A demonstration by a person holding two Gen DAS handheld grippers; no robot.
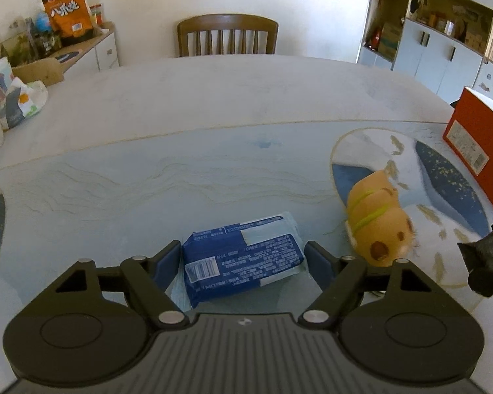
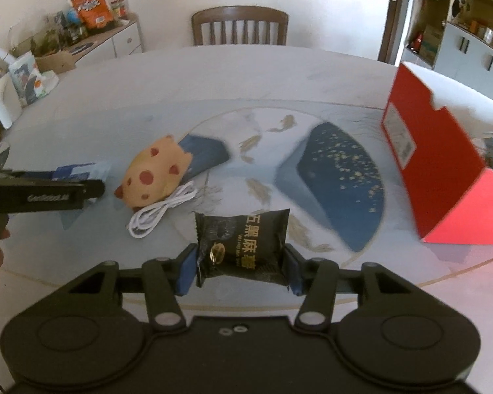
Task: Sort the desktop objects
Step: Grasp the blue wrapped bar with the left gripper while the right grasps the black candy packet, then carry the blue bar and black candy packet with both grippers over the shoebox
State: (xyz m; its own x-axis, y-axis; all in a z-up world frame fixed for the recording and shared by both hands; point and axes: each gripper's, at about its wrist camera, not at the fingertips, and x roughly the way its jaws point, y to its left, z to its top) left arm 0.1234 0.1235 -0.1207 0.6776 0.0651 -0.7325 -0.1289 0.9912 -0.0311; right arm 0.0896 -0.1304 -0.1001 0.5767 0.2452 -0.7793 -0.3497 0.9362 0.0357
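Observation:
My left gripper [image 1: 243,259] is open around a blue and white tissue pack [image 1: 243,256] that lies on the table; the pads stand just apart from its ends. My right gripper [image 2: 238,266] is shut on a black snack packet [image 2: 243,246] and holds it above the table. A yellow plush toy [image 1: 378,226] lies to the right of the tissue pack; it also shows in the right wrist view [image 2: 154,174]. A coiled white cable [image 2: 161,210] lies beside the toy. A red open box [image 2: 443,170] stands at the right.
The table [image 1: 213,105] has a blue and gold patterned mat [image 2: 338,170]. A wooden chair [image 1: 226,34] stands at the far side. Bags and a cardboard box [image 1: 16,95] sit at the far left edge. Cabinets [image 1: 443,42] stand at the right.

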